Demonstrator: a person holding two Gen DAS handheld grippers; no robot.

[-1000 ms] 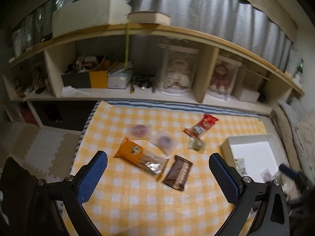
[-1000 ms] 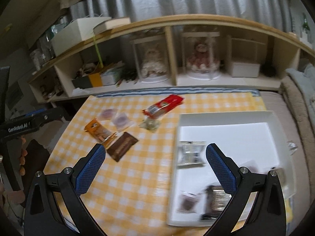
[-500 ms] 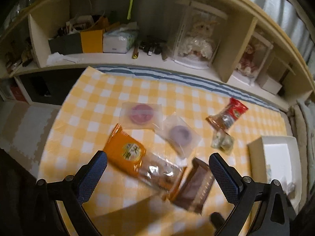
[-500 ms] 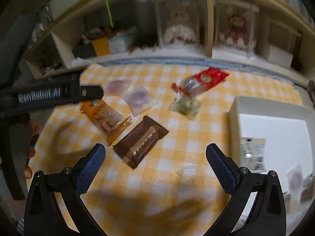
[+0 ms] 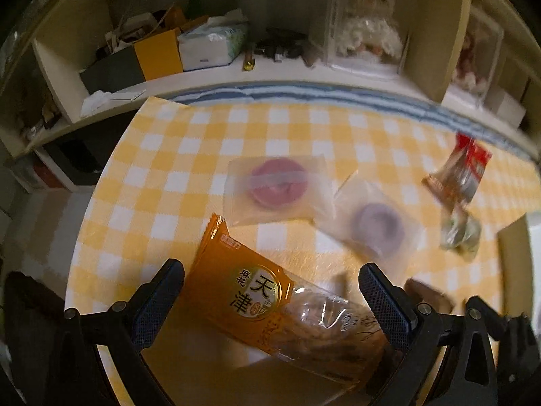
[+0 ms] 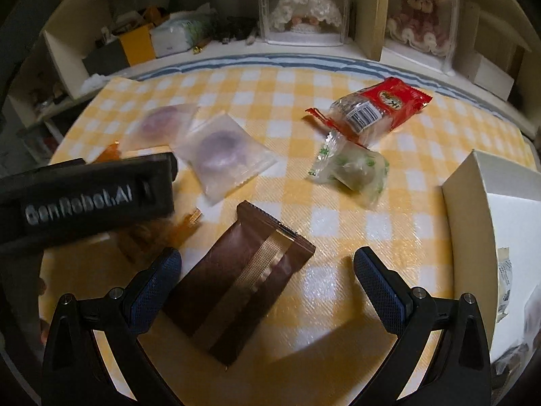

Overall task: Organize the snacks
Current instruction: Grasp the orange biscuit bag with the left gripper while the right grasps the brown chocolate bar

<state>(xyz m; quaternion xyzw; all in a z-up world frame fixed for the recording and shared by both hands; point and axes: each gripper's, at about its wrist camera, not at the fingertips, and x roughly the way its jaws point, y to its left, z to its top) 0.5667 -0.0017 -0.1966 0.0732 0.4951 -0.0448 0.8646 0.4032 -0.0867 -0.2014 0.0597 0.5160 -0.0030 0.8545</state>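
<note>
My left gripper is open and hovers low over an orange snack packet that lies between its fingers on the yellow checked cloth. My right gripper is open too, straddling a brown chocolate packet. Beyond lie two frosted pouches, one with a pink cake and one with a purple cake, a red packet and a small green-white wrapped sweet. The white box stands at the right with several snacks inside. The left gripper's black body covers most of the orange packet in the right wrist view.
A wooden shelf unit runs along the far side, holding dolls in clear cases, a tissue pack and an orange-and-black box. The cloth's left edge drops to the floor. A hand shows at the left.
Both grippers have moved forward and down toward the table. The left now frames the orange packet, the right frames the brown packet; the white box has slid to the right edge of view.
</note>
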